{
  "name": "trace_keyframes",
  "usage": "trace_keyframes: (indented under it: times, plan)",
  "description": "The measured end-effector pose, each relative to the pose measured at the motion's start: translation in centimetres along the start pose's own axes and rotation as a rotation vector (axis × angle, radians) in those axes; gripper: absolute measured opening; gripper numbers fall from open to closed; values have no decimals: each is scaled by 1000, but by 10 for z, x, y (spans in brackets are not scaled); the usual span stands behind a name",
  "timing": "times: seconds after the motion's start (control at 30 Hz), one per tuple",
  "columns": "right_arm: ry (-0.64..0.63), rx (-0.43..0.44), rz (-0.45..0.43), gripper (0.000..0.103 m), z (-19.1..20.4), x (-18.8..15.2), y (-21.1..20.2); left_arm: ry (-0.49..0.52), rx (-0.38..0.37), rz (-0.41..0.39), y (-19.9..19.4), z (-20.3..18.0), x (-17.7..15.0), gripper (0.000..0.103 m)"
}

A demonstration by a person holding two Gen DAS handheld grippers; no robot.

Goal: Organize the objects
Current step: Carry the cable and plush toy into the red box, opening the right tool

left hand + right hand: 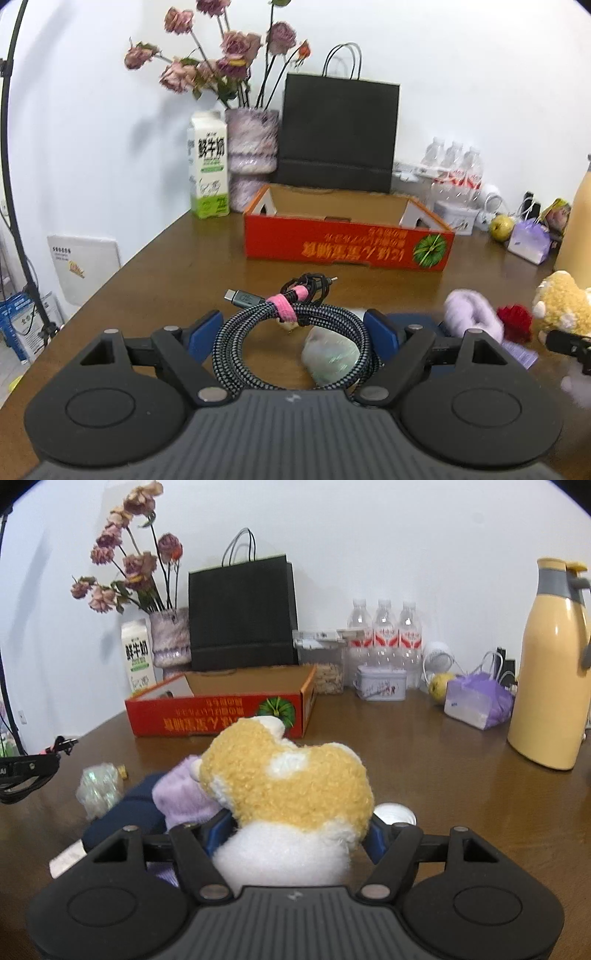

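Cardboard is the stuff of the red open box (347,245) at the far middle of the wooden table (155,273), and from what shows inside it, nothing has gone in yet; I can only see part of its floor, so I would not swear it is empty. Both grippers look loaded, so I judge the sorting to be at an early stage, with the first two things picked and the box as the likely place for them.

The left gripper (295,328) has its blue pads against either side of a coiled braided charging cable (291,332) bound with a pink strap (286,304); the coil appears to be off the table. The right gripper (299,830) is clamped on a tan and white plush toy (288,794), which bulges up between its fingers.

Left to clear on the near table: a lilac fluffy item (184,797), a dark navy soft bundle (129,812), a crumpled iridescent wrapper (99,788) and something red and woolly (515,321).

Along the far edge stand a milk carton (207,166), a vase of dried roses (251,147), a black paper bag (340,133), water bottles (384,635) and a yellow thermos jug (550,672); whether these count as things to tidy I cannot tell.
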State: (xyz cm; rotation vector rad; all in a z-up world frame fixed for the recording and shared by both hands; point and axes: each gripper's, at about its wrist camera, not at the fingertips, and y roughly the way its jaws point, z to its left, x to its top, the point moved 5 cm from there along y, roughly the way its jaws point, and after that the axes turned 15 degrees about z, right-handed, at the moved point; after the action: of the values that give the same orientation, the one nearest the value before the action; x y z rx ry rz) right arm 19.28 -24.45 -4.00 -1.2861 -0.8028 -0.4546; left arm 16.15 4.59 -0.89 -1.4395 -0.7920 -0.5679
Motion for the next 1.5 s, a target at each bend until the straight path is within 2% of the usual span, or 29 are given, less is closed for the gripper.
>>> trace_keyframes:
  times: [0.37,0.7,1.17,1.5]
  plan:
    - [-17,26,-82,69,14,35,-12,16,-36,-56,-9,-27,35,84]
    - [-47,45,-118,69,32,73,0,8,-48,-94,-1,-38,70,83]
    - [-69,52,-129,69,48,140,43,-25,-50,-129,34,-37,127,80]
    - [-72,87,-112,69,61,193,94,-75,-49,-151,76,-32,169,79]
